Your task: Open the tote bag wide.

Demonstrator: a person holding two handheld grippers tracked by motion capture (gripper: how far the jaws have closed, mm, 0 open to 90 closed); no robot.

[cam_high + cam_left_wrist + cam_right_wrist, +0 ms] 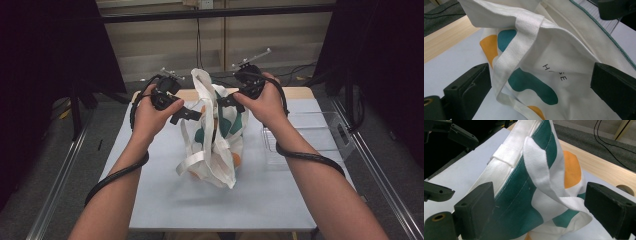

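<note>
White cotton tote bag [215, 145] printed with teal and orange blobs, slumped at the middle of the pale grey worktop [165, 200], mouth end raised toward the far edge, one webbing handle [192, 161] trailing across the near side. Black lettering on the panel in the left gripper view, partly lost in a fold: "H", then "SE" legible, the middle unreadable. Teal piping visible along one edge of the bag there.

Left tongs [186, 115] held at the bag's left side, jaws apart; in the left gripper view [539, 82] the jaws wide open, straddling the printed panel and a handle strap [517, 50], cloth between them but not pinched. Right tongs [226, 100] at the bag's upper right near the raised handle loop [202, 80], jaws likewise apart; in the right gripper view [539, 210] open on either side of the teal-and-orange cloth and a loop of white webbing [544, 177].

Clear plastic tray [305, 135] on the worktop just right of the bag. Bare wood strip [604, 172] showing along the worktop's far edge. Black cables [120, 175] looped around both forearms.
</note>
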